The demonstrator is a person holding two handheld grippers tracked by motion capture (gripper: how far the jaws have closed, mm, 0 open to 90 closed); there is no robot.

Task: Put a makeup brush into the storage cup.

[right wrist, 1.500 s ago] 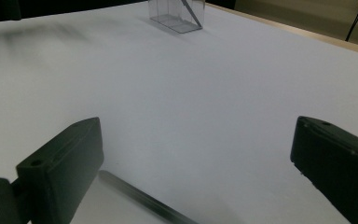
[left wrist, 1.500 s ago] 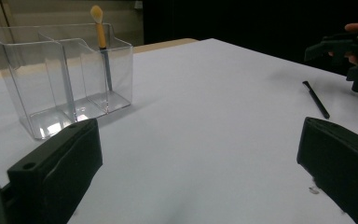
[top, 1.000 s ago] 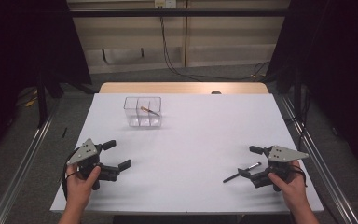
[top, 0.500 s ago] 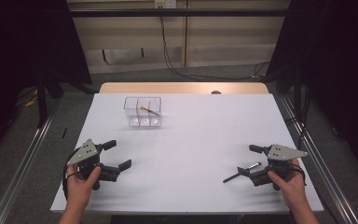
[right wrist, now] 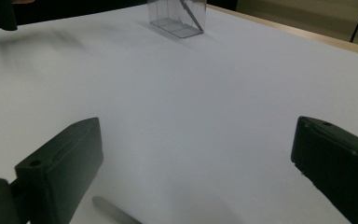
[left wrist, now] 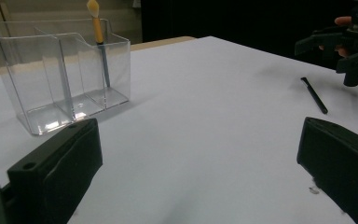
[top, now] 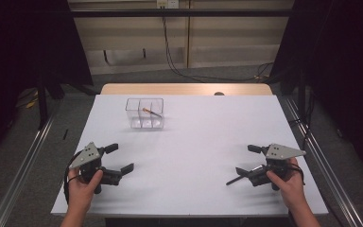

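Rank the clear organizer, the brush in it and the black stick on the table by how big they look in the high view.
1. clear organizer, clearly largest.
2. black stick and brush: both thin and small, too alike to rank; the stick also lies nearer the camera.

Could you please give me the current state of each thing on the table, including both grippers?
Left gripper: open, fingers wide apart, holding nothing.
Right gripper: open, holding nothing, just above the table.
Dark pen: lying flat on the table beside the right gripper, not gripped.
Clear organizer: upright, three compartments.
Yellow-tipped brush: standing tilted in the organizer's end compartment, tip up.
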